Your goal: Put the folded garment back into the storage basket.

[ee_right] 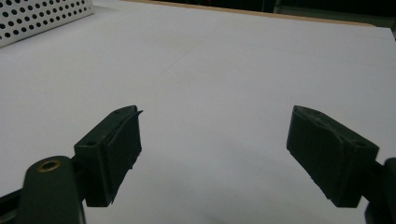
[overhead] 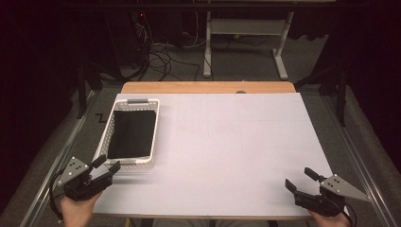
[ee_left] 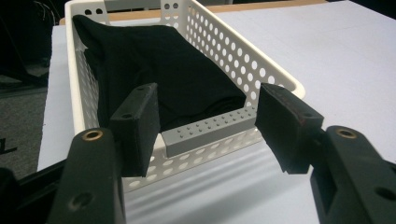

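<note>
Risk noted: the left gripper (overhead: 105, 166) stood at the near end of the basket (overhead: 105, 135), jaws parted and empty, one to each side of the grey handle (ee_left: 208, 132) in the left gripper view. If the jaws closed there, they would likely have caught the handle or the perforated wall rather than the cloth (overhead: 132, 134), and a pull could have dragged or tipped the light basket towards the near left edge of the table (overhead: 227, 137). The cloth was black on black jaws, so a partial pinch would have been hard to spot.

The cloth lay folded inside the basket, just beyond the left gripper, seemingly untouched. The right gripper (overhead: 299, 178) sat at the near right, jaws wide, nothing between them, well apart from the basket.
</note>
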`<state>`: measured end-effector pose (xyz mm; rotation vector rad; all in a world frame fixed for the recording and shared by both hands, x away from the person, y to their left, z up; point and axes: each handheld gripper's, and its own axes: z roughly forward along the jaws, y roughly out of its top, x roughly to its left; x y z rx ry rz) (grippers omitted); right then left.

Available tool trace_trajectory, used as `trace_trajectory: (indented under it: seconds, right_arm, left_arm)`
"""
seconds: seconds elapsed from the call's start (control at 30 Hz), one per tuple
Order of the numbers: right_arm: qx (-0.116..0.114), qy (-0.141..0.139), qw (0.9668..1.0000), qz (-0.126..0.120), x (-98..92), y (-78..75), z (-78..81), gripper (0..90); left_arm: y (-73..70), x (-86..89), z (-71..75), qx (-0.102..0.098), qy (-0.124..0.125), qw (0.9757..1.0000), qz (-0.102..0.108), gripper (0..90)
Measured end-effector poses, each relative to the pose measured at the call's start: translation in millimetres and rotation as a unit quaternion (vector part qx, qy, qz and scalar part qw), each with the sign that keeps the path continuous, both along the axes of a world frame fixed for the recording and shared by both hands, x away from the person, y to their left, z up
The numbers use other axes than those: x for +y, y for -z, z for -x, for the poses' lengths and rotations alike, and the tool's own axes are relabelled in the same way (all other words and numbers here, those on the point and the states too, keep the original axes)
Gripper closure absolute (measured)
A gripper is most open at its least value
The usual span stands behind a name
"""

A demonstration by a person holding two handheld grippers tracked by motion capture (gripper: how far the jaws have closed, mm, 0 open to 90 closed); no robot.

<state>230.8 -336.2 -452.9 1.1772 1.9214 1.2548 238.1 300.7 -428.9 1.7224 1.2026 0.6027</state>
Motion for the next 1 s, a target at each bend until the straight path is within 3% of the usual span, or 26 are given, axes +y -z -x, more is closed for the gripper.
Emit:
trace_trajectory:
  seconds: [0.5, 1.0]
  right_arm:
    - [-0.001, 0.000, 1.0000, 0.000, -0.1, 0.1, -0.1, 18.4]
    - [-0.001, 0.000, 1.0000, 0.000, -0.2, 0.0, -0.1, 18.4]
  left_arm:
    - [12.4, -1.9, -0.4, 0.009, -0.003, 1.0000, 0.002, 37.5]
    - [17.5, -2.3, 5.9, 0.005, -0.006, 1.0000, -0.002, 37.4]
